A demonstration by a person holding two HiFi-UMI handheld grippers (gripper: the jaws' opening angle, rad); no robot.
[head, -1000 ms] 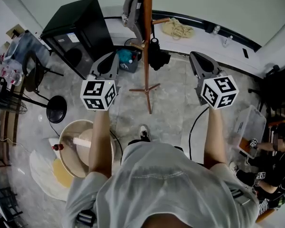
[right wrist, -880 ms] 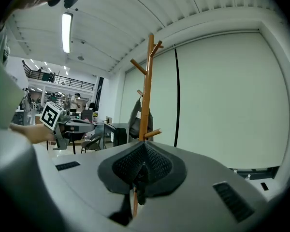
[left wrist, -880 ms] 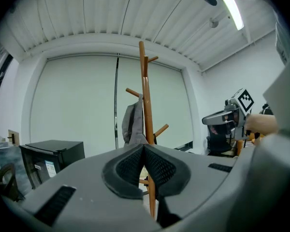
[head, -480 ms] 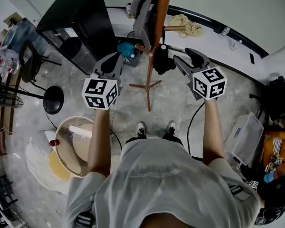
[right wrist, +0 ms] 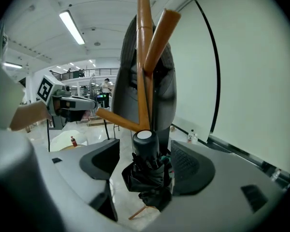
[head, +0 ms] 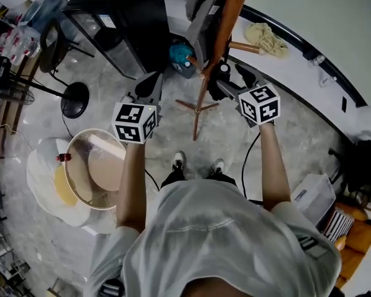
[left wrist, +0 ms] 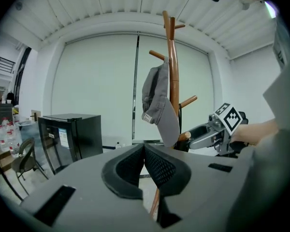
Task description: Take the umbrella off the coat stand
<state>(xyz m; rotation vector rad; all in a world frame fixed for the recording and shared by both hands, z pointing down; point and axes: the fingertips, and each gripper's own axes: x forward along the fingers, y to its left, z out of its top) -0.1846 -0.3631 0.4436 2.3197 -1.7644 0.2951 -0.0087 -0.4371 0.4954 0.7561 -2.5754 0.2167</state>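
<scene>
The wooden coat stand (head: 226,17) rises ahead of me. A folded black umbrella (right wrist: 147,170) hangs from one of its lower pegs (right wrist: 118,120). My right gripper (right wrist: 145,151) is around the umbrella and its jaws are opening; the umbrella hangs between the pads, close to the right-hand one, with a gap on the left. From the head view the right gripper (head: 230,82) reaches the umbrella (head: 217,70) beside the pole. My left gripper (left wrist: 144,151) is shut with nothing in it and is held left of the stand (left wrist: 172,81), short of it.
A grey cap (left wrist: 159,100) hangs on an upper peg. A black cabinet (head: 120,17) stands at the left, with a teal object (head: 182,54) beside it. A round basin (head: 102,175) and a black stool (head: 74,98) are on the floor at the left, and a plastic box (head: 312,193) at the right.
Both grippers moved forward and down toward the stand. The right gripper's jaws went from shut to wide open and came around the umbrella. The left gripper stayed shut.
</scene>
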